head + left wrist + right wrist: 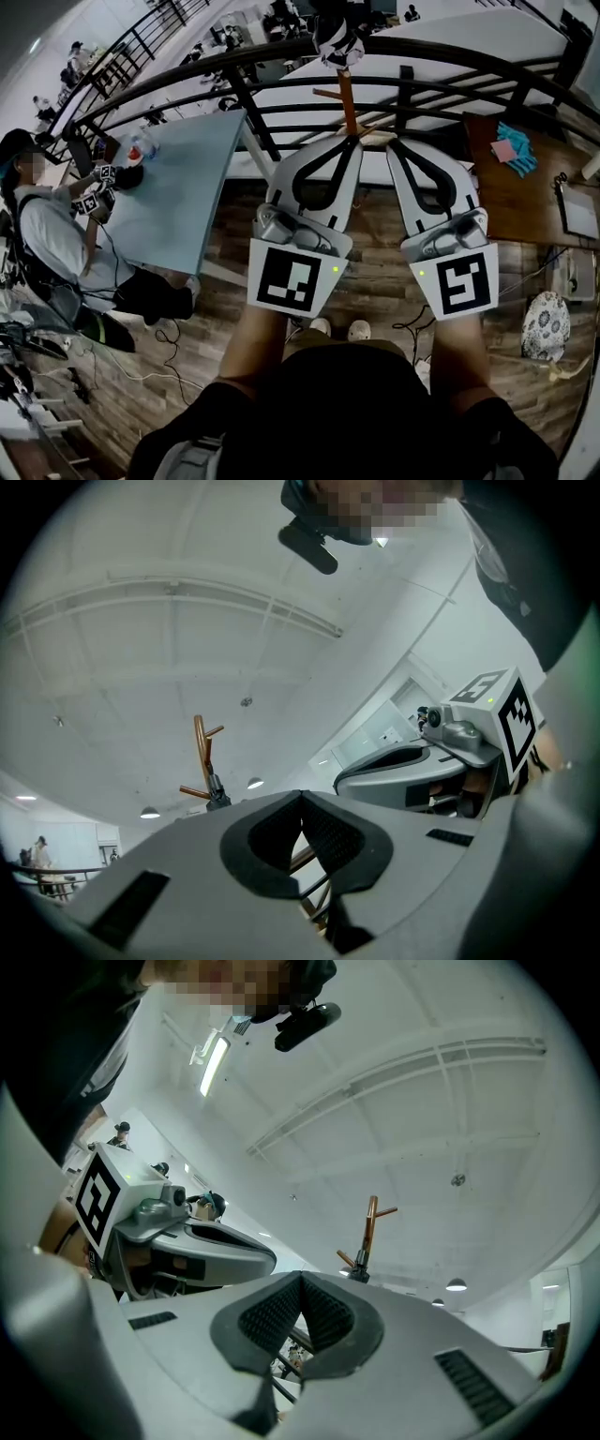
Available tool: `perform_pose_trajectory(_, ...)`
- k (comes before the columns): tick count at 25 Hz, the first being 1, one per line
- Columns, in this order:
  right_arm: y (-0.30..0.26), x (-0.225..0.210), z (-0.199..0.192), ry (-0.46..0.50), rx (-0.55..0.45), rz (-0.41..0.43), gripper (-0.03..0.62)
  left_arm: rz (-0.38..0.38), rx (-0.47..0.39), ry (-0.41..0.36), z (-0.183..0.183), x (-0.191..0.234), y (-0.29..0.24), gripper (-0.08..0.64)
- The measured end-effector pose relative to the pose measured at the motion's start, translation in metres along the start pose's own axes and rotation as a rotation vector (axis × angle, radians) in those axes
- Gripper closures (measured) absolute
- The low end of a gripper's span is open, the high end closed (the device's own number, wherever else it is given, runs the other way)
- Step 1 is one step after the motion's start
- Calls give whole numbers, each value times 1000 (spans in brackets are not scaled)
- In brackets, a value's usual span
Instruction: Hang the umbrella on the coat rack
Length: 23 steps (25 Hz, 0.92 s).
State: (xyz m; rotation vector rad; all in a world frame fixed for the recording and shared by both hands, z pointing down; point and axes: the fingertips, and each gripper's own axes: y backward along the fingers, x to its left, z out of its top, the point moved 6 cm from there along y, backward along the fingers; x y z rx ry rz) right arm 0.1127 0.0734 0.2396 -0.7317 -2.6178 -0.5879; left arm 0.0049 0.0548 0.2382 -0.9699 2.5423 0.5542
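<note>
We are counting two grippers: left gripper [353,142], right gripper [393,143]; one coat rack [348,98]; one umbrella [336,39]. We are seeing one blue table [178,187].

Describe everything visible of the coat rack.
The coat rack is a slim, upright, brown pole, wooden by its look, with short pegs angling upward. It stands by the dark railing, ahead of the left gripper and right gripper, neither touching it. A dark object sits against the pole near a lower peg.

Clear air up to coat rack [348,101]; railing [251,117] behind, table [178,187] L.
</note>
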Motion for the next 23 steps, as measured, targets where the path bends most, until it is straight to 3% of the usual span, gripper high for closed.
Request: perform_pose_trajectory(23,-1,3,10,35,1,-8,563,-2,-52,-12,11,3,0,548)
